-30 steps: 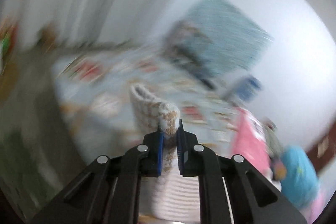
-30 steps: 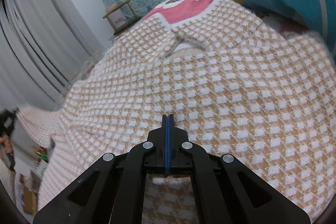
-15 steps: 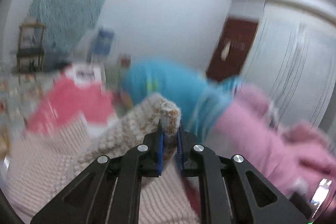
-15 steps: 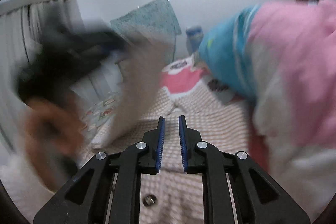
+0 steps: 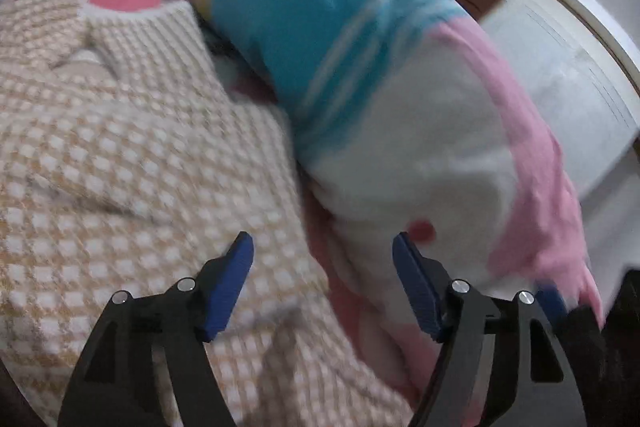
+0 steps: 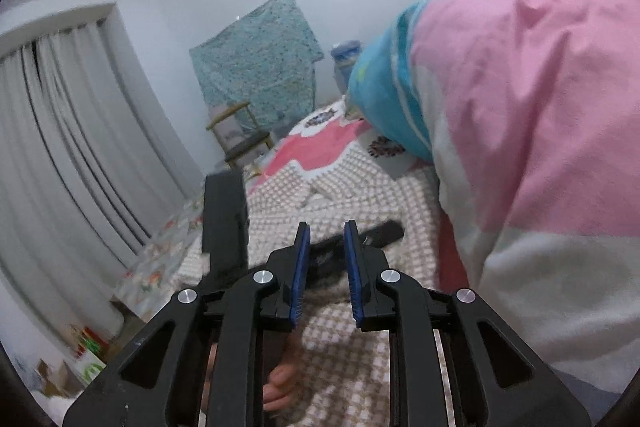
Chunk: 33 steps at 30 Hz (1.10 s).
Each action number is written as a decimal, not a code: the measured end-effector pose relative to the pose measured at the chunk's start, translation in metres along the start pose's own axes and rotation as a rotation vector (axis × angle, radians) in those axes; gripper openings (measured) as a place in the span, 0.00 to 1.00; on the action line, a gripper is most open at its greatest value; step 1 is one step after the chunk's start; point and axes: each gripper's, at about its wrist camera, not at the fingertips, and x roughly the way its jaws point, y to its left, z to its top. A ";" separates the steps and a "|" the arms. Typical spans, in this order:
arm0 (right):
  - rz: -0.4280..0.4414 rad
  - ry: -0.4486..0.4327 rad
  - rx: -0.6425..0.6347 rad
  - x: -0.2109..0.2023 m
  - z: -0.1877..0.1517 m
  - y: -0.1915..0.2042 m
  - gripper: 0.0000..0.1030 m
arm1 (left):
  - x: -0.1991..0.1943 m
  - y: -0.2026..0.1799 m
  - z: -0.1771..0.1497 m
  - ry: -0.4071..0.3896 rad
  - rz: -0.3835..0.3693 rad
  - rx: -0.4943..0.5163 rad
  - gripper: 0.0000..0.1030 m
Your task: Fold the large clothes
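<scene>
Sweater: we see the checked knit sweater [image 5: 132, 155] spread flat on the bed, just beside the blue-and-pink bedding heap [image 5: 360, 75], our landmark.
Fold: one flap lies doubled over the body, away from the heap.
Left gripper [image 5: 322, 279]: its jaws have just been opening; now wide, nothing between them, fabric let go so the fold settles.
Right gripper [image 6: 325, 263]: narrow gap, empty, raised above the sweater, likely clearing the way.
Next: we judge another fold remains.

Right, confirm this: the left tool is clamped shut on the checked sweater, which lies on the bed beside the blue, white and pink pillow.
Not quite. The left tool is open and holds nothing, as the left wrist view shows; its jaws have just been opening. The checked sweater does lie beside the blue, white and pink pillow.
</scene>
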 end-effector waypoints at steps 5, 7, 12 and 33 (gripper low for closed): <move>-0.002 0.006 -0.029 0.009 -0.004 0.006 0.19 | -0.054 0.010 -0.004 -0.044 0.061 0.042 0.74; -0.002 0.079 -0.076 0.040 -0.011 0.014 0.19 | -0.065 0.015 0.010 -0.064 0.231 0.110 0.72; 0.018 0.163 -0.228 0.127 -0.027 0.026 0.19 | -0.043 0.024 0.060 0.018 0.453 0.326 0.52; 0.104 0.285 0.060 0.116 -0.055 -0.043 0.00 | 0.078 -0.010 0.067 0.455 0.316 0.609 0.45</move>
